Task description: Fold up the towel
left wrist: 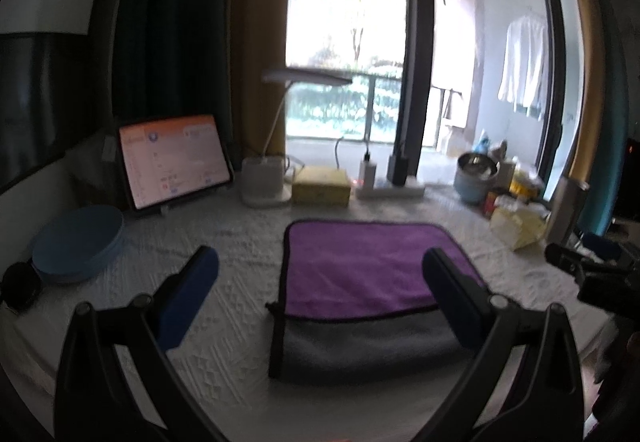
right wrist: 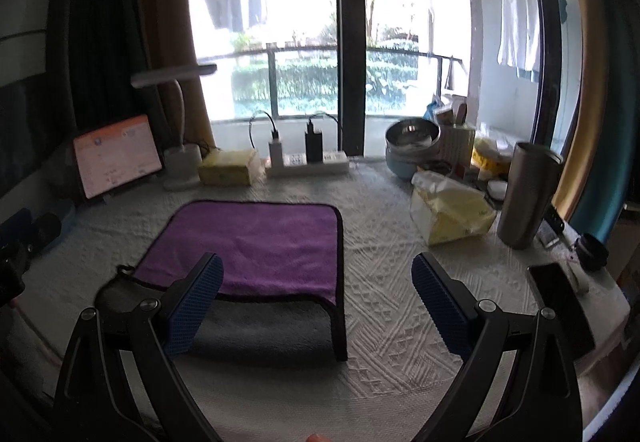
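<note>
Left wrist view has the left gripper (left wrist: 320, 274) spread wide, holding nothing; the towel (left wrist: 372, 274), purple folded over grey, lies flat between its fingers, nearer the right one; right gripper (right wrist: 318, 278) also gapes empty, towel (right wrist: 256, 242) ahead of its left finger.

towel (right wrist: 256, 242): plush cloth, purple top showing matt, grey underside fuzzy | table cover (right wrist: 400, 322): white quilted cloth, looking rough w/ raised pattern | tumbler (right wrist: 524, 193): brushed metal, dull sheen | bowl (right wrist: 412, 137): metal, shining glossy | pads (right wrist: 440, 306): blue, ribbed texture showing
</note>
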Motion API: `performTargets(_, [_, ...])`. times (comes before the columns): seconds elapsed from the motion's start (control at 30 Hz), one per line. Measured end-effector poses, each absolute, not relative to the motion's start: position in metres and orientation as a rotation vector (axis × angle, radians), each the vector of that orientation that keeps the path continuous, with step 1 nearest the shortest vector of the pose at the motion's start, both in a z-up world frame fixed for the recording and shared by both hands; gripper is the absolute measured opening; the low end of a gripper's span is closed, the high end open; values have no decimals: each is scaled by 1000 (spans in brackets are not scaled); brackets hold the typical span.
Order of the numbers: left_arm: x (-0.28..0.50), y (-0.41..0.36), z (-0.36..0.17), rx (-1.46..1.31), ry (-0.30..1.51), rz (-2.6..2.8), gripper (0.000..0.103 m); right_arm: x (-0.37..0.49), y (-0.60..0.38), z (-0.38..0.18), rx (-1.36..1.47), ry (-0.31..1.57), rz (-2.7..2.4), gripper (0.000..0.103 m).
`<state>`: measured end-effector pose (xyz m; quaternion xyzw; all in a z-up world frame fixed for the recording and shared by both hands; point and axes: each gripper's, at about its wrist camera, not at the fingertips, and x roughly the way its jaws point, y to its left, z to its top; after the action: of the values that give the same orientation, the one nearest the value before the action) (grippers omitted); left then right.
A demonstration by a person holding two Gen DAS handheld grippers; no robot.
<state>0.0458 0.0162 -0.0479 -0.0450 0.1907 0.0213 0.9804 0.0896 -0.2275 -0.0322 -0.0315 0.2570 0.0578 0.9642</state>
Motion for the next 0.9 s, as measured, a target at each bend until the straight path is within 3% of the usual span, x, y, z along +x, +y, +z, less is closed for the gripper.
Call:
performTargets(0.17, [68, 21, -73, -99, 462, 47, 102, 111, -232, -54, -68, 579, 111, 97])
performTargets(0.63, [119, 33, -128, -116, 689, -1, 100, 164, -238, -114, -80, 789, 170, 74])
performTargets(0.83, [126, 24, -142, -73, 747, -11, 80, 171, -237, -126, -85, 819, 199, 65])
performTargets(0.9, [127, 22, -144, -62, 759, -11, 65, 173, -238, -130, -88, 834, 207, 62])
